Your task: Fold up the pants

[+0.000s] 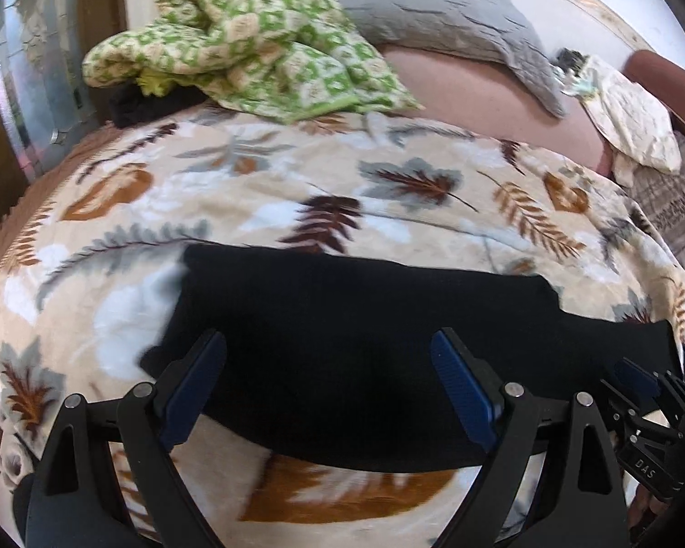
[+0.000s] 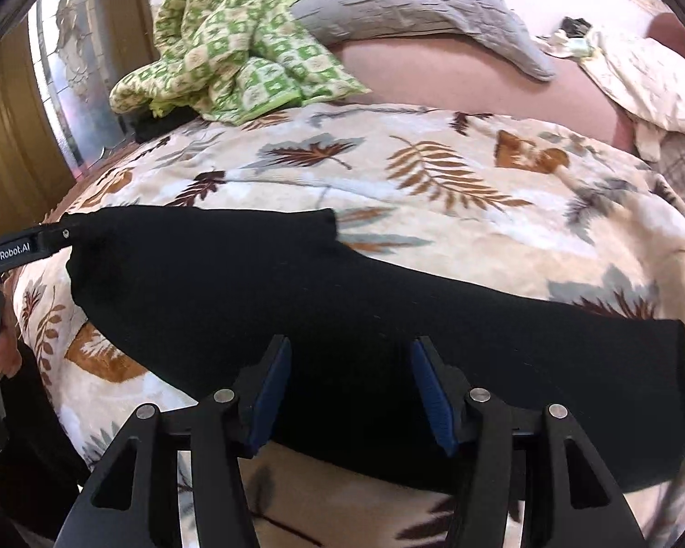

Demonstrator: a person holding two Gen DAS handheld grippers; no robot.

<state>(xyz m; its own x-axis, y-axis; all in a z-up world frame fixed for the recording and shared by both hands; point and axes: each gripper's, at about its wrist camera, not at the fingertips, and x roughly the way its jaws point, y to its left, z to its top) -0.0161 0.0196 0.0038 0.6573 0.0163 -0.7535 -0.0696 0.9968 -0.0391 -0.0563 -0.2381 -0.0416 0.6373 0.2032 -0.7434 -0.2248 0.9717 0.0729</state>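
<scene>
The black soft-fabric pants [image 1: 365,347] lie flat as a long folded band across the cream leaf-print fleece blanket [image 1: 297,192] on the bed, probably laid lengthwise so the ends can be brought together for the next fold. The left claw [image 1: 329,374] hovers above the band with its blue pads [image 1: 461,383] wide apart, gripping nothing. The right claw [image 2: 349,388] stands roughly half open over the band nearer the other end; nothing is between its pads either.

Leaf-print blanket [image 1: 324,173] spread flat; green checked quilt [image 1: 251,41] bunched beside grey pillow [image 1: 443,13]
</scene>
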